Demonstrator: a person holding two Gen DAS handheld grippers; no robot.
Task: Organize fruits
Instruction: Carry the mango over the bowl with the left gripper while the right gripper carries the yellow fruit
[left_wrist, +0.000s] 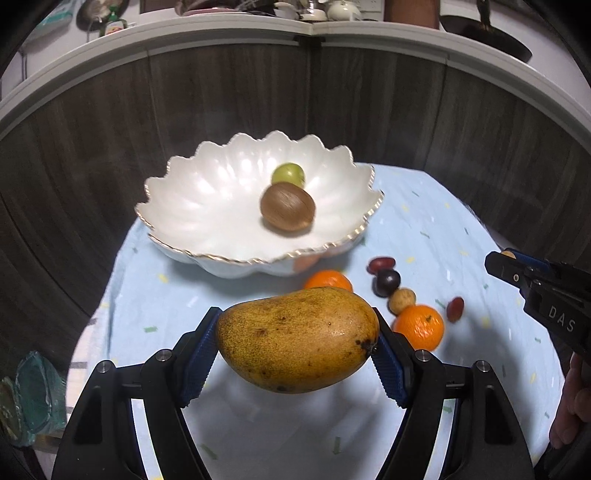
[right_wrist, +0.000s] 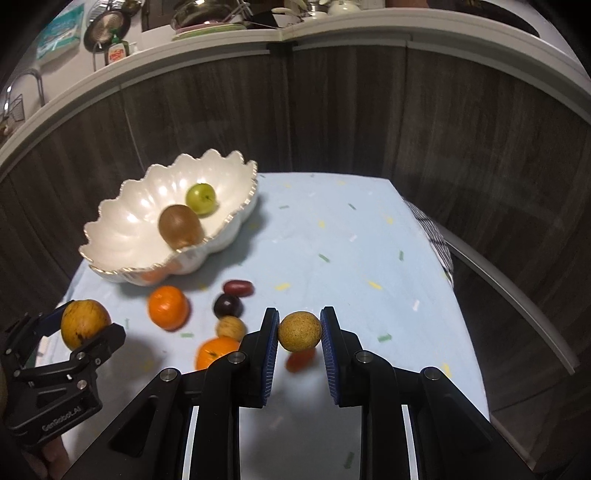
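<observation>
The left gripper pinches a big yellow mango by its two ends, and the mango hangs in the air on the near side of the white scalloped bowl. The mango looks heavy and smooth, so it could slip or tip — the blue pads sit right on its narrow tips. A hold across its fat middle would likely be safer. It is probably a bit soft too, so squeezing hard could bruise it.

The right gripper is pressed tight on a small round tan fruit, also lifted off the blue cloth, to the right of the bowl and nearer than it. This fruit looks light and firm, with a rough skin, so it should stay put between the pads.

Inside the bowl lie a brown kiwi and a green plum. Just in front of the bowl, on the cloth, are two oranges, some dark grapes and another small tan fruit — all round, so they may roll. The bowl looks thin and breakable, so fruit should go in gently, not dropped.
</observation>
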